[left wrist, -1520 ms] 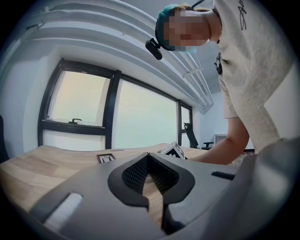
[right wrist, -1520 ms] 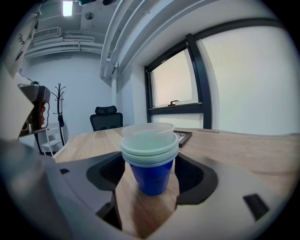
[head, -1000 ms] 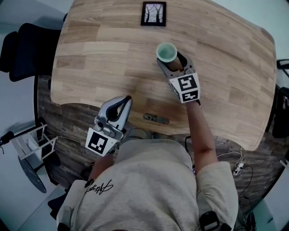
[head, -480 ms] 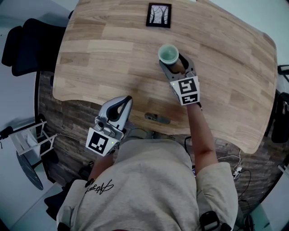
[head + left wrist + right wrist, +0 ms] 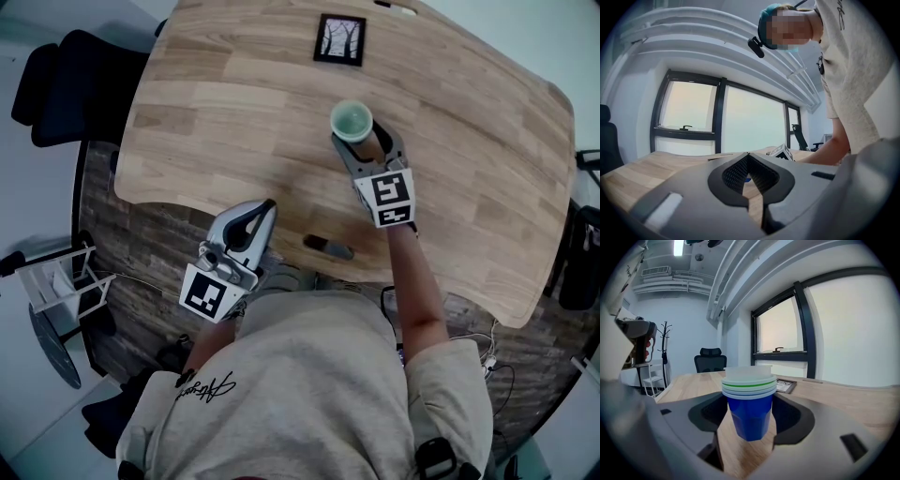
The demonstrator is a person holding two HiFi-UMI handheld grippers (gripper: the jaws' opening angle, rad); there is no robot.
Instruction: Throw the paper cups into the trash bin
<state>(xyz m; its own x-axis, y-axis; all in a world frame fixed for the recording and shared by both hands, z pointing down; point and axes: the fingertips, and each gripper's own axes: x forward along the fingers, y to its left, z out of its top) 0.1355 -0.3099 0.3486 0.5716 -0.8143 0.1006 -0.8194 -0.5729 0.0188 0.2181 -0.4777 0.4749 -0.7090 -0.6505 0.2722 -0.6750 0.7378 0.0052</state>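
Office. Big wood worktop (image 5: 234,122), black office chair (image 5: 75,84) off its 10 o'clock corner. Dark-framed windows (image 5: 780,329) along one wall, coat stand (image 5: 664,350) by the far wall, ceiling vent (image 5: 655,271), cables (image 5: 487,342) on the floor at 4 o'clock.

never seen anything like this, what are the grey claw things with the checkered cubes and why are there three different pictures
There is no robot here. A person stands at a wooden table holding a two-jaw gripper in each hand, and the marker cubes are part of the grippers. The overhead picture comes from a camera on the person's head, looking down. The other two come from cameras riding on the grippers, each looking along its own jaws. The right gripper is closed on a stack of paper cups, blue on the outside. The left gripper is shut and empty, near the table's edge. A small framed picture lies on the table. No trash bin shows.
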